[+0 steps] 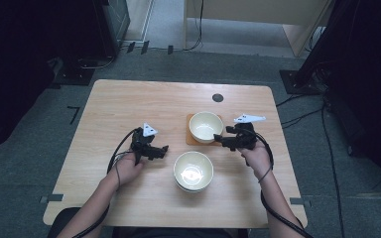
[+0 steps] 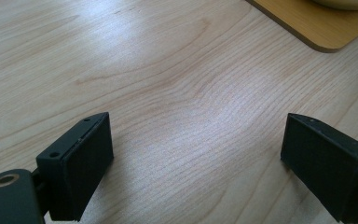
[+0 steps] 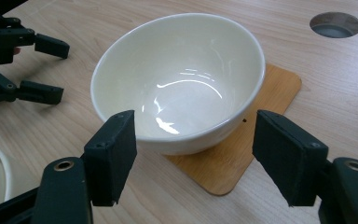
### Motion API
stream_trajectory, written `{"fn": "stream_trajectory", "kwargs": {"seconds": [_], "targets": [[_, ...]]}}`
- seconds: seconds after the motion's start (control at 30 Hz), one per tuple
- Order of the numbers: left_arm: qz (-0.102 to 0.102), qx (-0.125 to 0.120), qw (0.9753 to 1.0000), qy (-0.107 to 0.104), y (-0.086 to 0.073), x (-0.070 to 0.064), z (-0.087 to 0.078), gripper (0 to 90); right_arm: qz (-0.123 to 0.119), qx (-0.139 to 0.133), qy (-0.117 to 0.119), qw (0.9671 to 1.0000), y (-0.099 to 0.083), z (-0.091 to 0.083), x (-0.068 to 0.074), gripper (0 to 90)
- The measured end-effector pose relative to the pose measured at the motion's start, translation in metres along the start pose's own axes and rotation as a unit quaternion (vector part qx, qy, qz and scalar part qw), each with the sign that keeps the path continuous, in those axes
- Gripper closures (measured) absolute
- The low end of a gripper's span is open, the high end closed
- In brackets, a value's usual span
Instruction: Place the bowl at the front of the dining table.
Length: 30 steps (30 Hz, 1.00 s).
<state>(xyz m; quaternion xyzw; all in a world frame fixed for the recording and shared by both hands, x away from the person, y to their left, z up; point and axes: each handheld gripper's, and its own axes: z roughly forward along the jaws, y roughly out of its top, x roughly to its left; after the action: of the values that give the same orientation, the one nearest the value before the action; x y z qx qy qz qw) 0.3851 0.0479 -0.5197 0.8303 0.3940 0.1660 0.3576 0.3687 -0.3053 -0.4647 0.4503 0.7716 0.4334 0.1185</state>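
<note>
Right tongs (image 3: 193, 156) gaping wide just beside glossy cream ceramic bowl (image 3: 179, 79) on square wooden coaster (image 3: 242, 158), left tongs (image 2: 196, 158) spread wide over pale wooden surface (image 2: 168, 84), holding nothing

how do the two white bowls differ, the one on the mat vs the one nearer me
The far bowl sits on a wooden mat; the near bowl rests on what looks like another bowl beneath it. The right gripper is at the far bowl's rim; the near bowl lies between both grippers. Both are white, upright and empty.

Round cable hole (image 1: 218, 97) in tabletop (image 1: 129, 104)
</note>
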Motion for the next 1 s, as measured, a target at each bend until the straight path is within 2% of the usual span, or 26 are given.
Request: {"fn": "stream_trajectory", "kwargs": {"seconds": [0.47, 0.7, 0.87, 1.0], "targets": [[0.0, 0.0, 1.0, 0.0, 0.0, 0.0, 0.0, 8.8, -0.007, 0.01, 0.003, 0.9999, -0.016, -0.006, 0.009, 29.6], [0.0, 0.0, 1.0, 0.0, 0.0, 0.0, 0.0, 8.8, -0.024, 0.012, 0.003, 0.9996, -0.023, -0.007, 0.013, 29.5], [0.0, 0.0, 1.0, 0.0, 0.0, 0.0, 0.0, 8.8, -0.018, 0.007, 0.009, 0.9998, -0.032, -0.01, 0.013, 29.5], [0.0, 0.0, 1.0, 0.0, 0.0, 0.0, 0.0, 8.8, -0.028, 0.012, 0.006, 0.9995, -0.04, -0.01, 0.012, 29.5]]}}
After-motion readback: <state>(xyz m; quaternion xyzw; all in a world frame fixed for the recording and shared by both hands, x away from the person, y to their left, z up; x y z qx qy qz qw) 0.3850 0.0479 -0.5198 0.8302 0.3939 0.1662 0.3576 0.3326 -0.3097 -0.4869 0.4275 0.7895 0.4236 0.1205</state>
